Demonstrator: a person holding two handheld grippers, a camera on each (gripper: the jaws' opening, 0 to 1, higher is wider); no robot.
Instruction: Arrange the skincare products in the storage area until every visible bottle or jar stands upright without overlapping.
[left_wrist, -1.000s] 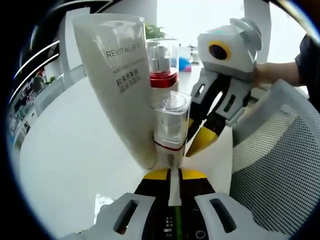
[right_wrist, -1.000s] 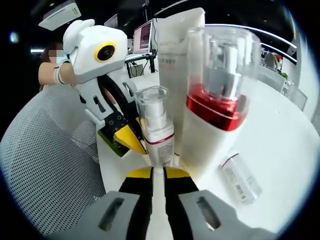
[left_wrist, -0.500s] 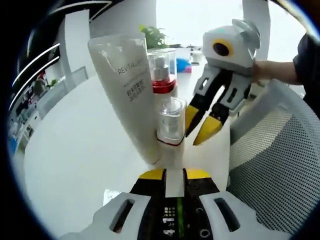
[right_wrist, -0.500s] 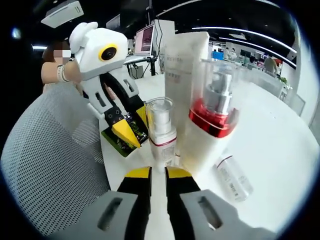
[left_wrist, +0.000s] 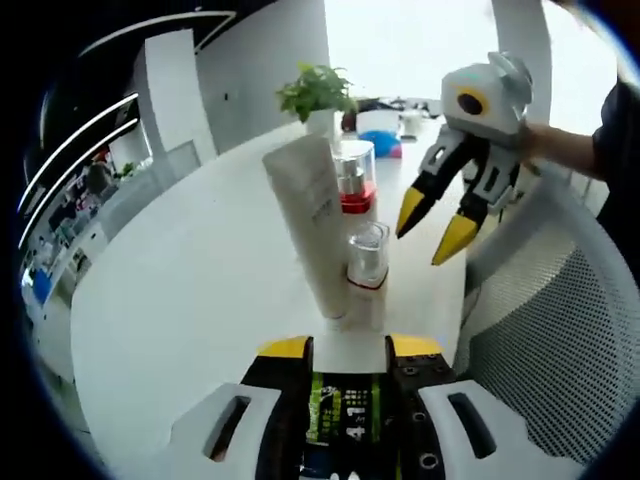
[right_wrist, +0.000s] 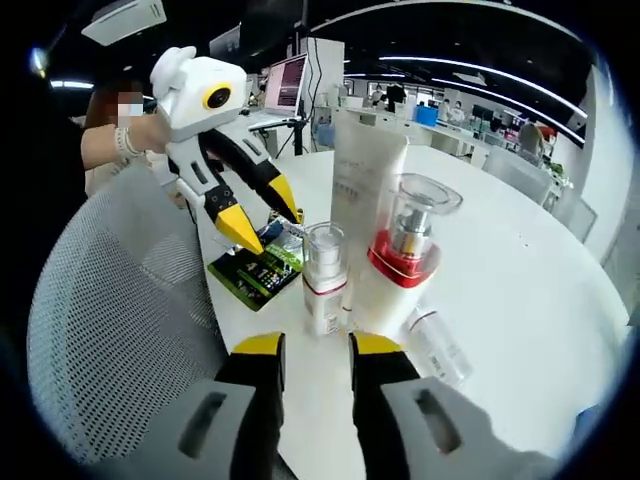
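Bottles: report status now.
Both tools open, clear of the bottles: left, right. Tube, red-band pump and small pump upright. Small vial lying flat beside them.

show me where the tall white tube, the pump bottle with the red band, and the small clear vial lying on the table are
tall white tube (right_wrist: 362, 190), right gripper view, on its printed front face.
pump bottle with the red band (right_wrist: 401, 262), right gripper view, on the red band.
small clear vial (right_wrist: 437, 346), right gripper view, on the middle of its body lying flat.

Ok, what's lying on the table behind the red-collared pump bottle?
In the right gripper view, a small clear vial lies flat beside the red-collared pump bottle. Its far end is covered by the bottle's base.
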